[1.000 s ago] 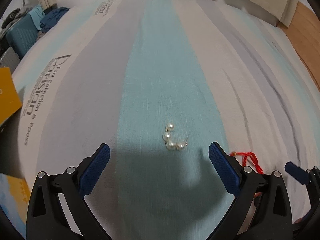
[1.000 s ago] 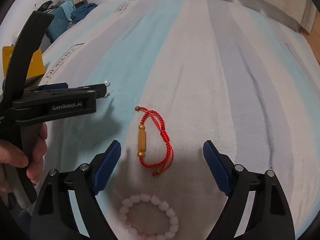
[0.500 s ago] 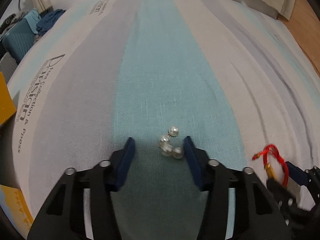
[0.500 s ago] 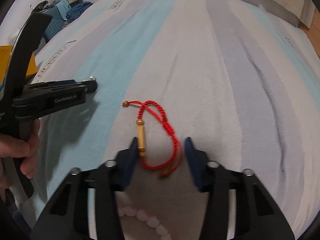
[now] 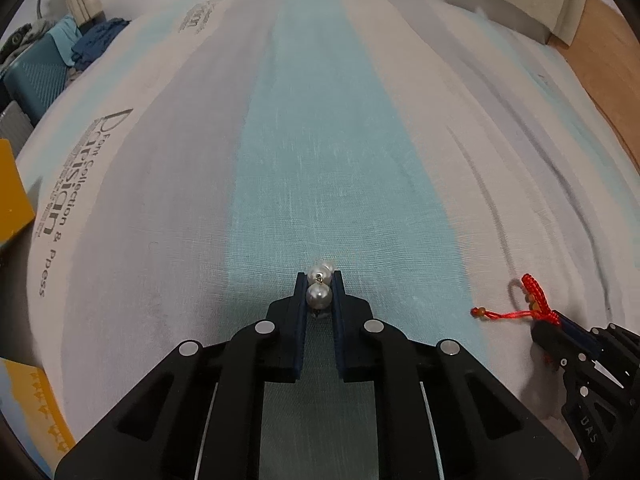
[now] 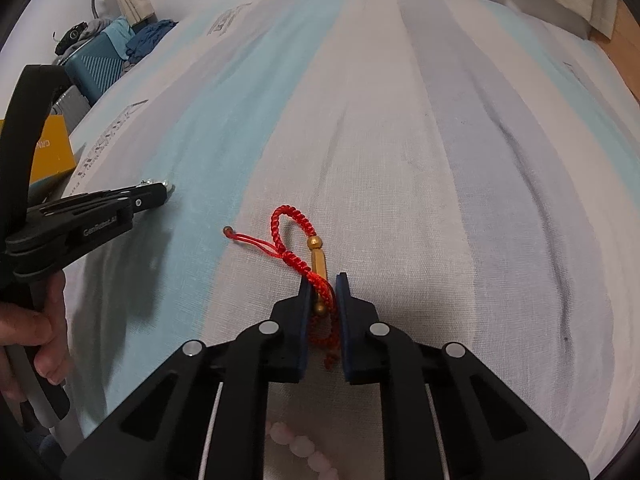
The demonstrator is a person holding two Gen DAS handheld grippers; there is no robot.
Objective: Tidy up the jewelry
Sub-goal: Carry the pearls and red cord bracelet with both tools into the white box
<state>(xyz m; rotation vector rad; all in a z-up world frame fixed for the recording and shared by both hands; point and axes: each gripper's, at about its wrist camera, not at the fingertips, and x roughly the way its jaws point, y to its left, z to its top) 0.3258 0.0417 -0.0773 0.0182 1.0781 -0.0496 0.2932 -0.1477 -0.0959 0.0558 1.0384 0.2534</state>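
Note:
My left gripper (image 5: 319, 280) is shut on a small pearl piece (image 5: 319, 295), white beads pinched between the blue pads just above the striped bedsheet. My right gripper (image 6: 323, 280) is shut on a red braided cord bracelet (image 6: 298, 246) with a gold tube bead (image 6: 319, 262); its loop and tail lie on the sheet ahead of the pads. In the left wrist view the right gripper (image 5: 560, 326) shows at the right edge with the red bracelet (image 5: 532, 296). In the right wrist view the left gripper (image 6: 160, 194) shows at the left, held by a hand.
A pink bead bracelet (image 6: 304, 450) lies on the sheet under my right gripper. A yellow box (image 5: 12, 196) sits at the left edge of the bed. A teal suitcase (image 6: 96, 62) with clothes stands beyond the bed's far left. Wooden floor (image 5: 604, 40) shows at far right.
Both grippers went from wide open to shut: the left closed on the pearl piece, the right on the red bracelet. The bracelet's loop has been pulled askew.

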